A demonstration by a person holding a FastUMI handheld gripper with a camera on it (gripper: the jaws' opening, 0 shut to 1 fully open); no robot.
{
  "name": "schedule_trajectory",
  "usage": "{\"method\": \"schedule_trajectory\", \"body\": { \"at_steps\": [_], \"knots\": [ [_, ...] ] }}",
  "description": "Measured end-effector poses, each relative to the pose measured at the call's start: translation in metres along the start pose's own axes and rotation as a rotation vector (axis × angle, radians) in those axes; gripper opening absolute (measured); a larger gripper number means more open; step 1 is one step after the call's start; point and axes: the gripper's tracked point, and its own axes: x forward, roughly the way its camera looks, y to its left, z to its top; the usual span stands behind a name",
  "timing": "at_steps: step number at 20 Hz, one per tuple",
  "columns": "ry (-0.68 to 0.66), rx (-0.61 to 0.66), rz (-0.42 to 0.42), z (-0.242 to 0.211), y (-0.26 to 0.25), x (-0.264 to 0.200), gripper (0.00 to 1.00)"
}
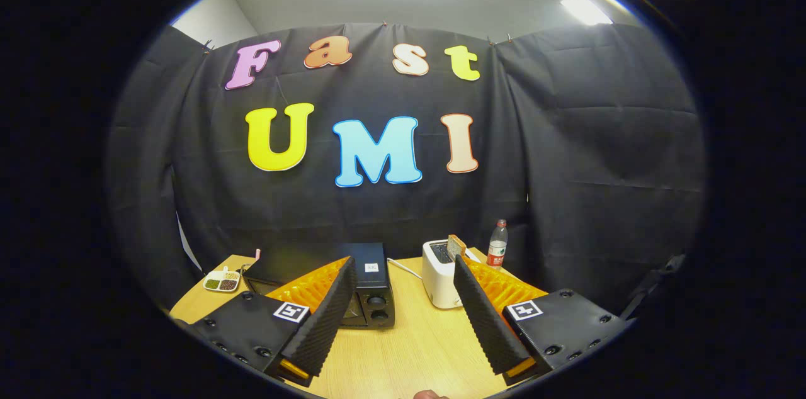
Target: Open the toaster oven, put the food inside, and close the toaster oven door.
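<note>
the gripper (402, 265) is up above a light wooden table (409, 348), and its two fingers are spread wide with nothing between them. each finger has a black bumpy pad (485, 317) on the inside and an orange back.

the black toaster oven (371, 289) sits on the table just ahead of the fingers, partly hidden behind the left finger. its two round knobs show on its right side. its door is behind the left finger, so i cannot tell if it is open or closed.

a white toaster (439, 273) stands just beside the oven, on its right, with a slice of toast (455, 246) sticking up out of the top. a white cord (404, 268) runs from it toward the oven.

behind the toaster is a plastic bottle (497, 243) with a red cap. far off at the table's left corner is a small white dish (222, 281) with little sections of food.
</note>
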Motion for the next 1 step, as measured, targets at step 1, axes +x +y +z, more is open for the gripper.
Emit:
{"method": "schedule_trajectory", "body": {
  "at_steps": [1],
  "knots": [
    [0.01,0.005,0.008,-0.0031,0.0036,0.0004,0.98]
  ]
}}
